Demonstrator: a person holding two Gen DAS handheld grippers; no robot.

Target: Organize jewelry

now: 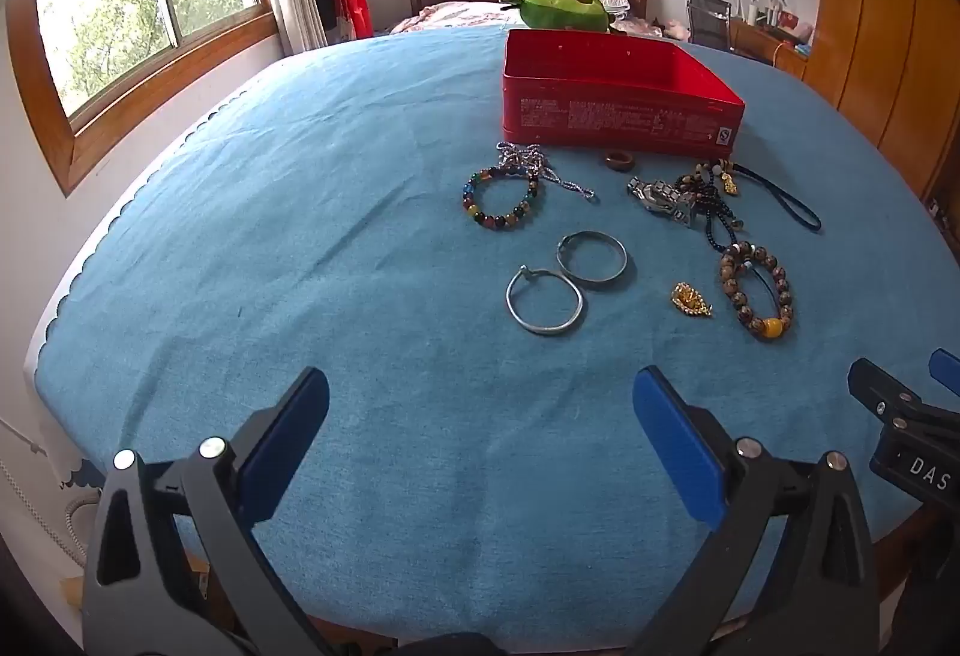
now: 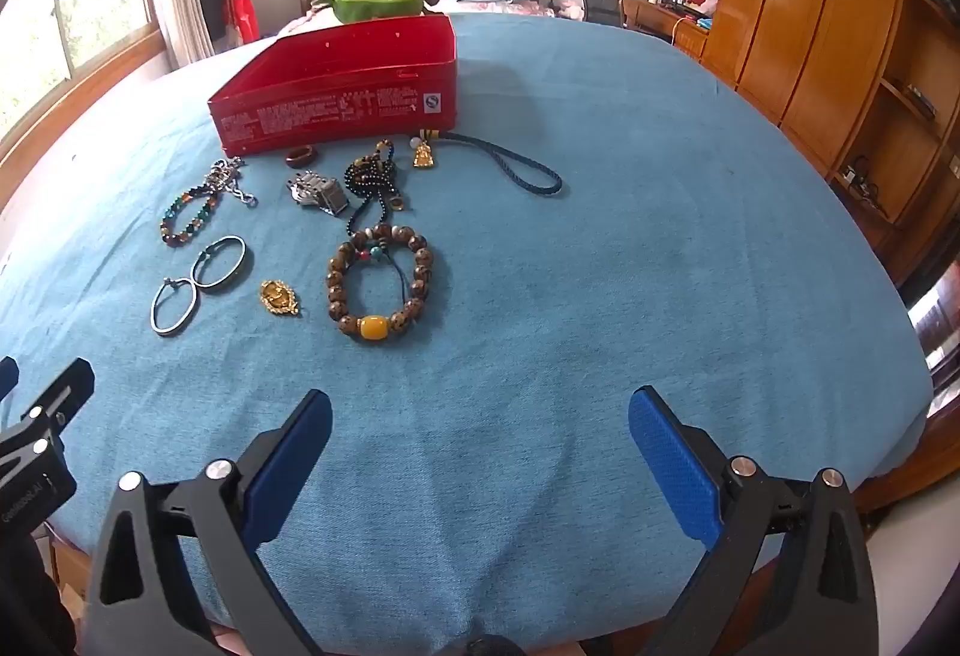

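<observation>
An open red tin box [image 1: 618,110] [image 2: 342,110] stands on the blue cloth. In front of it lies loose jewelry: a multicoloured bead bracelet [image 1: 501,197] [image 2: 187,217], a silver chain [image 1: 528,161] [image 2: 227,182], two silver bangles [image 1: 544,301] [image 1: 591,260] [image 2: 174,306] [image 2: 219,263], a gold pendant [image 1: 691,300] [image 2: 279,297], a brown bead bracelet with a yellow bead [image 1: 757,290] [image 2: 378,287], a metal watch [image 1: 663,197] [image 2: 318,193], a wooden ring [image 1: 618,160] [image 2: 302,155] and dark bead strings [image 1: 714,212] [image 2: 375,179]. My left gripper [image 1: 480,434] and right gripper [image 2: 480,446] are open, empty, well short of the jewelry.
A dark cord loop with a gold charm [image 2: 510,167] lies right of the box. A green plush toy [image 1: 564,9] sits behind the box. The cloth-covered table [image 2: 660,236] drops off at its edges. Wooden wardrobes [image 2: 810,26] stand at the right. The right gripper's body shows in the left wrist view [image 1: 912,434].
</observation>
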